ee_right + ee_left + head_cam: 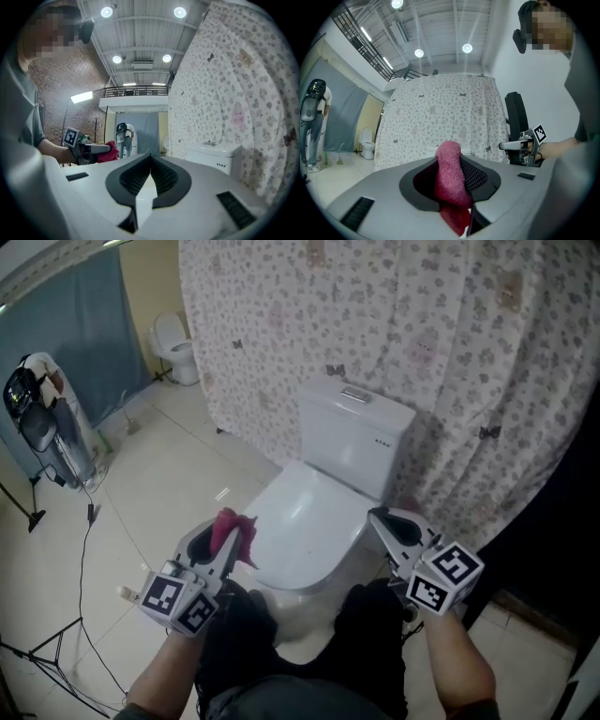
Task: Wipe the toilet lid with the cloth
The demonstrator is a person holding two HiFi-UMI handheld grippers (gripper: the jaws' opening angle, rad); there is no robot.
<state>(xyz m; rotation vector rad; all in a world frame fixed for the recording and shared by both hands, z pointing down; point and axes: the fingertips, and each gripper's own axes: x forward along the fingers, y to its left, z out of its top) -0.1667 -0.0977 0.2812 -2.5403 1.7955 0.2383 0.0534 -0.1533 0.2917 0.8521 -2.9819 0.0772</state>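
A white toilet with its lid (305,521) down stands below me in the head view, its tank (354,437) against a flowered curtain. My left gripper (223,542) is shut on a pink-red cloth (234,532), held just off the lid's left edge. The left gripper view shows the cloth (451,180) bunched between the jaws. My right gripper (386,523) hangs near the lid's right edge, shut with nothing in it; in the right gripper view its jaws meet and the tank (213,157) sits to the right.
The flowered curtain (422,343) hangs behind the toilet. A second toilet (174,346) stands far back left. A garment steamer on a stand (42,418) and a cable (86,549) lie on the tiled floor at left. My knees (309,634) are close below the bowl.
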